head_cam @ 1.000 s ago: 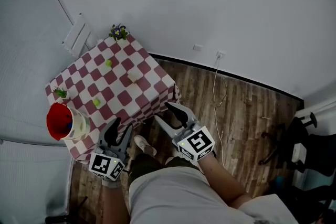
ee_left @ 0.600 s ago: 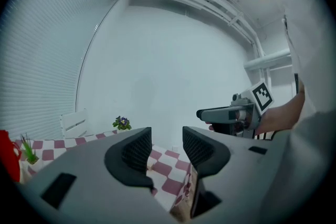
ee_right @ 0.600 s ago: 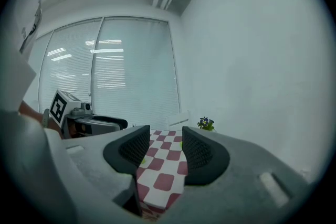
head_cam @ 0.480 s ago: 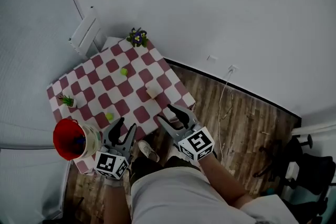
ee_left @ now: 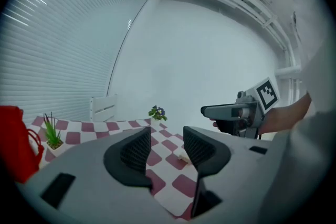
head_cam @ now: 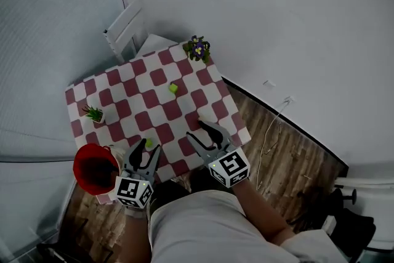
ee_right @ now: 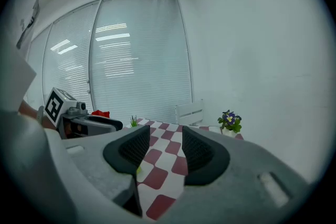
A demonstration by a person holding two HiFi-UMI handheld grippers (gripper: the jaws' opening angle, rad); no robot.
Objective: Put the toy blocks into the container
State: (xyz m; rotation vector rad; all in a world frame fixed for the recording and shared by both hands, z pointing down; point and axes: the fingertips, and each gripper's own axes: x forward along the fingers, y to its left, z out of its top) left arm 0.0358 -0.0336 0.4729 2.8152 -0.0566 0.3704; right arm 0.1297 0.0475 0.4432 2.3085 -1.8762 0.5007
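Reaching step, I judge: left gripper (head_cam: 144,151) and right gripper (head_cam: 197,131) hover with jaws parted, both empty. Next, the left one should close on the small green toy block (head_cam: 148,143) just ahead; the red plastic bucket (head_cam: 78,163) is to its left.

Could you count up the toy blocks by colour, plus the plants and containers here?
Green toy blocks: 2
Beige toy block: 1
Potted plants: 2
Red container: 1
Total: 6
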